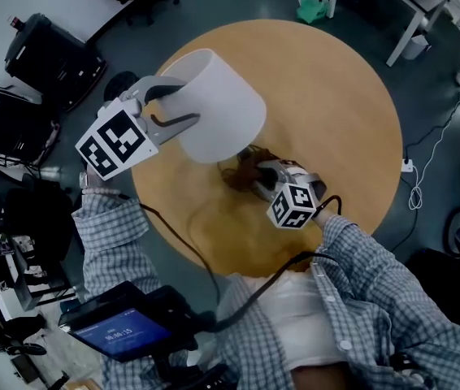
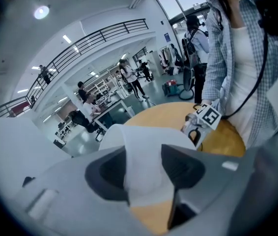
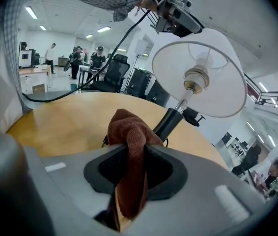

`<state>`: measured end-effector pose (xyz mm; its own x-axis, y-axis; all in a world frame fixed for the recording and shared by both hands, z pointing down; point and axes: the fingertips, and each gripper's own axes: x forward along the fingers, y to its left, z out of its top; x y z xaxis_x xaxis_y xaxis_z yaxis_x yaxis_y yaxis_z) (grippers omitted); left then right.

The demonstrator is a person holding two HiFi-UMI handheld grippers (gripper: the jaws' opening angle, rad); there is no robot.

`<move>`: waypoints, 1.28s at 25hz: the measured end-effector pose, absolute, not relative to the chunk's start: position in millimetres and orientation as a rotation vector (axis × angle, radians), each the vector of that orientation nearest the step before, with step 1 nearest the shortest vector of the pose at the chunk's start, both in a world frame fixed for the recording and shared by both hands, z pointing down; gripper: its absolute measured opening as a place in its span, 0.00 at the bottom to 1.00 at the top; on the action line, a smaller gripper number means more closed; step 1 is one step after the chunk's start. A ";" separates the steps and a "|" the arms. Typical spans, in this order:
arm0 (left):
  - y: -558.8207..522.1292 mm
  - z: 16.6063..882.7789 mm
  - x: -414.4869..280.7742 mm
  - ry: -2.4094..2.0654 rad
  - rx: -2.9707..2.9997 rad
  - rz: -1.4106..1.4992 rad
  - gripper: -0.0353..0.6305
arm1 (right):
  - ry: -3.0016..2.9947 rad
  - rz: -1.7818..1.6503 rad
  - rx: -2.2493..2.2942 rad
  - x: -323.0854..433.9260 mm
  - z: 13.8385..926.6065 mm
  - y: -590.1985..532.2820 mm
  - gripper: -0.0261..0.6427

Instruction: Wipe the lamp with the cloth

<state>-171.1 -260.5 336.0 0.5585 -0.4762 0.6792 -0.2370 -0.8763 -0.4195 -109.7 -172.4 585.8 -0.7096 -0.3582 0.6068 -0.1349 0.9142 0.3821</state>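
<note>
Between right tongs (image 3: 134,167), cloth (image 3: 129,132) pinched, left tongs (image 2: 145,170) clamping lampshade (image 1: 223,104) rim

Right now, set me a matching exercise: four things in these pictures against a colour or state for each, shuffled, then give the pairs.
Things:
1. shade
2. cloth
3. table
4. lamp stem

Colour or state:
a. black
b. brown, pinched in the jaws of the right gripper
c. white, its wall clamped in the jaws of the left gripper
d. round, tan wood

Pairs: 1-c; 2-b; 3-d; 4-a
</note>
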 end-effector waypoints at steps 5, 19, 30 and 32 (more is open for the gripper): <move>-262.3 338.7 -164.1 0.582 -2.502 -1.229 0.37 | -2.457 -0.450 0.488 -120.1 529.6 -217.7 0.18; -259.9 335.4 -155.6 0.592 -2.473 -1.233 0.38 | -2.409 -0.348 0.438 -109.3 554.5 -220.2 0.17; -245.1 338.2 -122.6 0.526 -2.354 -1.269 0.38 | -2.345 -0.099 0.642 -28.7 559.8 -219.3 0.17; -235.6 339.2 -112.7 0.522 -2.314 -1.279 0.38 | -2.314 -0.041 0.705 -1.4 557.9 -220.1 0.17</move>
<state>-112.7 -235.6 339.2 0.5004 -0.5212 0.6914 -0.1113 -0.8306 -0.5456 -1.4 -220.1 557.9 -0.6019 -0.4992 0.6233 -0.4768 0.8508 0.2210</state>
